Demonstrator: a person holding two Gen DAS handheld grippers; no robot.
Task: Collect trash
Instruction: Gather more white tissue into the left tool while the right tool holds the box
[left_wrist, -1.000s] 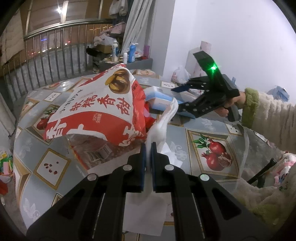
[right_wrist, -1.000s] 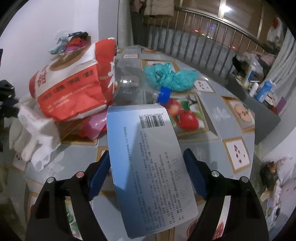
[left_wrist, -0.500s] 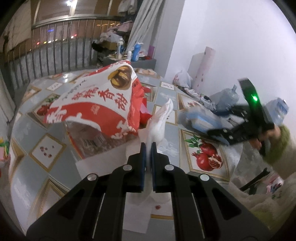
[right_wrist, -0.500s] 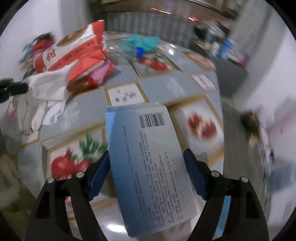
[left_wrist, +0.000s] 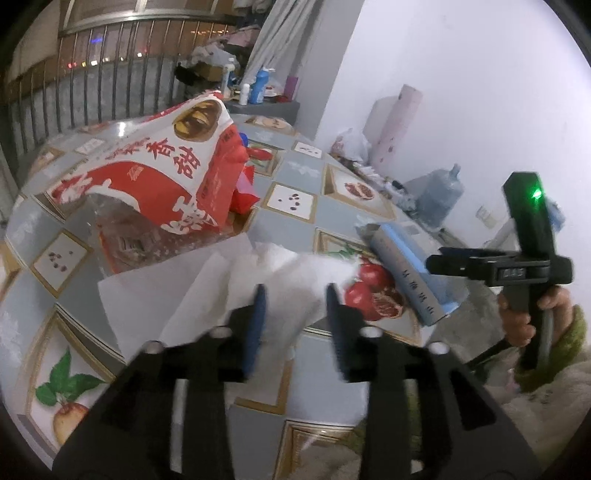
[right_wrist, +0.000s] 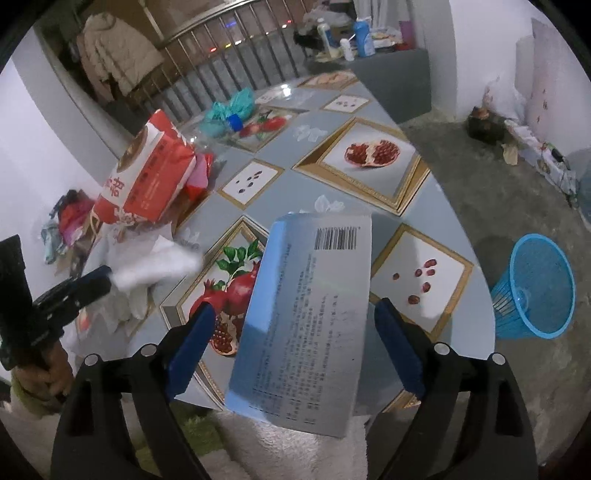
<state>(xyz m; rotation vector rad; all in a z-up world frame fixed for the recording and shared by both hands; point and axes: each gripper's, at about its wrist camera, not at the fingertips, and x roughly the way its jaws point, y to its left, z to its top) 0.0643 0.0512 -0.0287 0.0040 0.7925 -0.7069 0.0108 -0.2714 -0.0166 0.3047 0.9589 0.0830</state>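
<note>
One blue box (right_wrist: 306, 317) stands lengthwise between opening right tongs (right_wrist: 295, 343).

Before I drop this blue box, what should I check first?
1. Right gripper grips blue box: not ok, jaws opening, pads off its sides.
2. Box above blue basket: not ok, basket stands on the floor, off to one side.
3. Left gripper grips tissue: not ok, jaws opening, tissue loose between them.
4. Basket mouth unblocked: ok.
5. Table cleared: not ok, red bag lies there.
</note>
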